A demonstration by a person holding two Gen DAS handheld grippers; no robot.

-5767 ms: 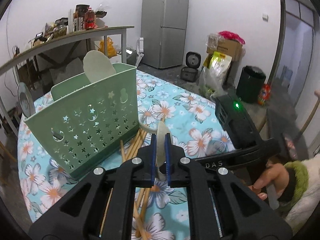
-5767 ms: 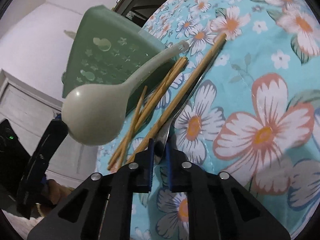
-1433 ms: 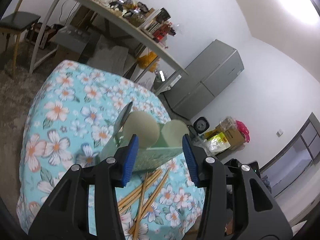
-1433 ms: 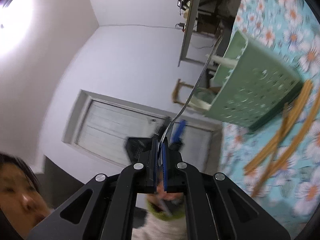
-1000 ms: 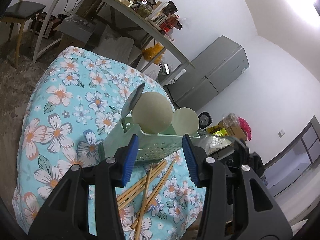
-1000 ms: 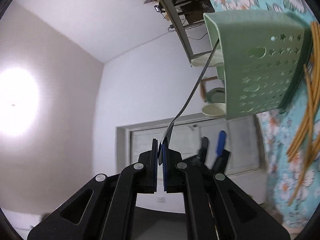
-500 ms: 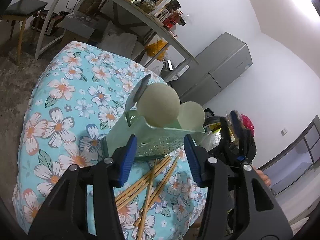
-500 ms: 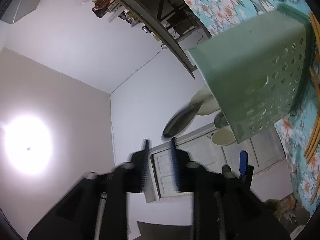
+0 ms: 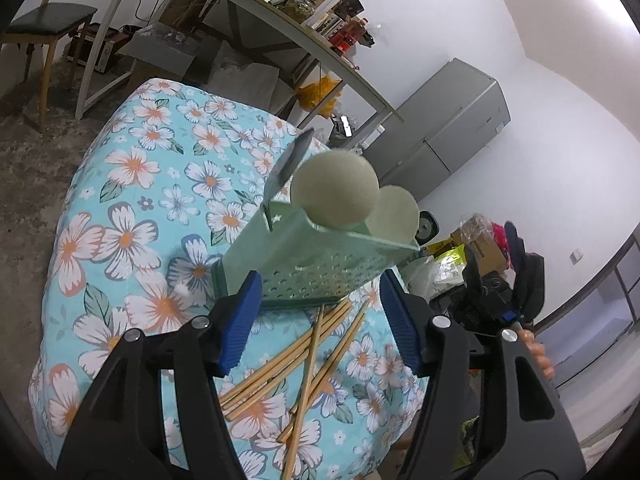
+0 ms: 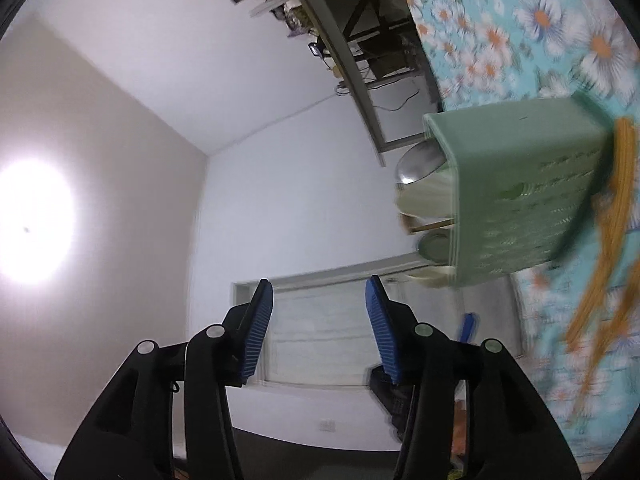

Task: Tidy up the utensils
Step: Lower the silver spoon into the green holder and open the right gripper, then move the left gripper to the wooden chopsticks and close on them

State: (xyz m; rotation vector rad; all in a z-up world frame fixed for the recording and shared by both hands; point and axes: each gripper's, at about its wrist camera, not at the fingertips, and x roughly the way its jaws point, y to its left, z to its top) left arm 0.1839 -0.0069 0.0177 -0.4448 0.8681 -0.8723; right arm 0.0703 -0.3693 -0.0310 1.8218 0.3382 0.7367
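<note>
Green caddy [image 9: 320,264] between spread left gripper [image 9: 322,320]

Left gripper [image 9: 320,322] hangs wide open, green utensil caddy [image 9: 316,266] just ahead between its fingers, loose chopsticks [image 9: 308,356] lying right below.

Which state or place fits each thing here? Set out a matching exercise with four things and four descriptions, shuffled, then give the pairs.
Things:
1. chopsticks
2. metal spoon
3. left gripper
4. green utensil holder

Descriptions:
A. open, nothing between its fingers
B. standing upright on the floral tablecloth
C. lying loose on the cloth in front of the holder
D. standing in the holder, bowl up

Pairs: 1-C, 2-D, 3-A, 4-B
</note>
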